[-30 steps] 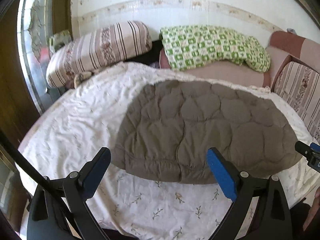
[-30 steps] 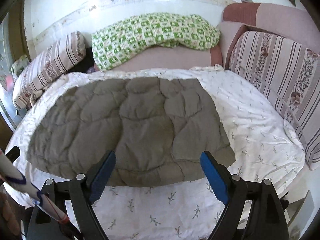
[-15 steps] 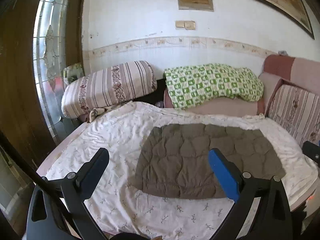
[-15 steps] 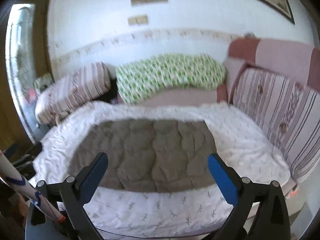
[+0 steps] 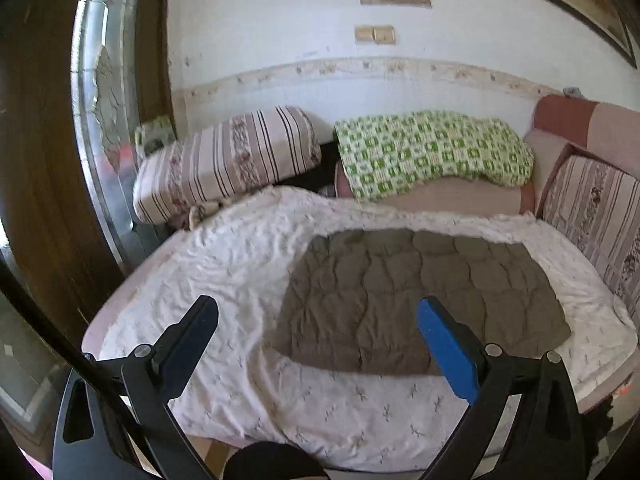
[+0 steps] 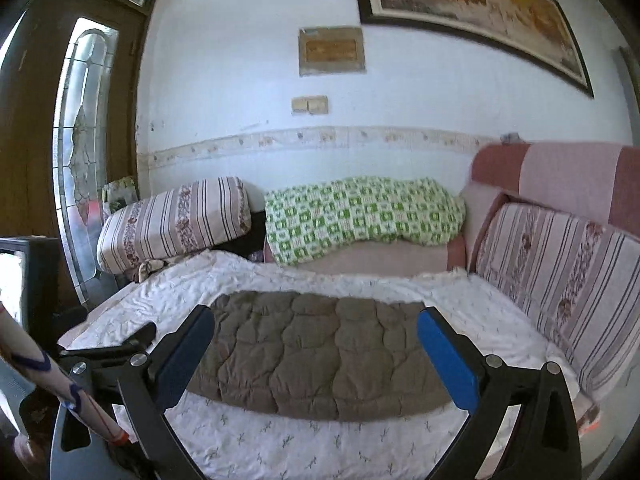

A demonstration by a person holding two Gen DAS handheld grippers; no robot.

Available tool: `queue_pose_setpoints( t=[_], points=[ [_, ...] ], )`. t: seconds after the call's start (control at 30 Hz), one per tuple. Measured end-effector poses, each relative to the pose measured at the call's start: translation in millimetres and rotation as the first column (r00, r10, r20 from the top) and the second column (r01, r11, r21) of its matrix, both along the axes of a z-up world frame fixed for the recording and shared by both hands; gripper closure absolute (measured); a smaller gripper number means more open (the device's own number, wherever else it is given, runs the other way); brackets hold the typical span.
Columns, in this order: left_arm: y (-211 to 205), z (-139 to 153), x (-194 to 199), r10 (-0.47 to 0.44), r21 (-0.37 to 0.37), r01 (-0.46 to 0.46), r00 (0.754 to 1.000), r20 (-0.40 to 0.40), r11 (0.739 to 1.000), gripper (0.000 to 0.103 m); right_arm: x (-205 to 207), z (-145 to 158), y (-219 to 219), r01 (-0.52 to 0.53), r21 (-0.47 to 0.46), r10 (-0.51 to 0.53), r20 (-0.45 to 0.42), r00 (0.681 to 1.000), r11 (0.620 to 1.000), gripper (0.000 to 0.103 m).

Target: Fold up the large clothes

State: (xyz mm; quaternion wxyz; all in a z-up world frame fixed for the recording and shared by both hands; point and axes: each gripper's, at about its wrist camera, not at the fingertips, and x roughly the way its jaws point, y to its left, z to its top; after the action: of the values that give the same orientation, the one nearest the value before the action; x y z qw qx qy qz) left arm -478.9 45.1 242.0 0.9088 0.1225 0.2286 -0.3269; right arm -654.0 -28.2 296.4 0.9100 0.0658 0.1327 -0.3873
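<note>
Quilted jacket (image 5: 420,304), olive-brown and puffy, lies flat as a compact rectangle on the white floral bedsheet (image 5: 224,280), toward the right half of the bed, nothing touching it.

Nearest to the lens, the left gripper (image 5: 316,332) has its jaws spread wide with nothing between them; only sheet and jacket edge show through the gap. The right gripper (image 6: 316,340) is the same: jaws as wide as they go, empty, well clear of the fabric. In the right wrist view the tip of the left gripper pokes in at the lower left, beside a white rod (image 6: 48,384) with blue markings.

Change over the last second: both grippers have pulled up and back. A second ago the jacket filled both views close under the fingers; now it sits smaller and lower in frame, with much more wall visible. The right jaws have also opened the last bit. The jacket itself has not shifted; same outline, same place on the sheet.

Reading: the grippers have let go and retreated, so the fold looks done or at a pause. The edges look fairly even, no sleeve visible sticking out.

Farther back: a striped bolster cushion (image 5: 228,160) at the left, a green checked blanket (image 5: 432,152) heaped on the pink sofa seat (image 6: 380,260), a striped back cushion (image 6: 560,276) at the right. On the wall, a light switch plate (image 6: 310,105) and a framed painting (image 6: 468,4); a glass-panelled door (image 5: 104,92) at the far left.
</note>
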Motion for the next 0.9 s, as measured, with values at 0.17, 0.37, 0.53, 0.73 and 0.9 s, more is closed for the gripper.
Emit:
queue_pose_setpoints(
  t=[0.17, 0.37, 0.53, 0.73, 0.9],
  points=[
    [-8, -14, 13, 0.023, 0.032, -0.022, 0.999, -0.03, 0.999, 0.004, 18, -18, -12, -0.016, 0.028, 0.017, -0.045, 0.999, 0.999, 0.0],
    [-24, -33, 20, 0.027, 0.08, -0.023, 0.999, -0.041, 0.997, 0.004, 32, -45, -34, -0.018, 0.103, 0.027, -0.092, 0.995, 0.995, 0.0],
    [-36, -46, 24, 0.021, 0.113, -0.015, 0.998, -0.052, 0.994, 0.004, 34, -59, -46, 0.003, 0.133, 0.012, -0.11, 0.994, 0.991, 0.0],
    [-43, -58, 28, 0.012, 0.135, -0.004, 0.998, -0.06, 0.991, 0.004, 40, -70, -56, 0.016, 0.158, 0.005, -0.136, 0.991, 0.987, 0.0],
    [-44, -60, 30, 0.01, 0.138, -0.001, 0.998, -0.066, 0.99, 0.004, 44, -73, -58, 0.017, 0.16, 0.006, -0.147, 0.989, 0.987, 0.0]
  ],
)
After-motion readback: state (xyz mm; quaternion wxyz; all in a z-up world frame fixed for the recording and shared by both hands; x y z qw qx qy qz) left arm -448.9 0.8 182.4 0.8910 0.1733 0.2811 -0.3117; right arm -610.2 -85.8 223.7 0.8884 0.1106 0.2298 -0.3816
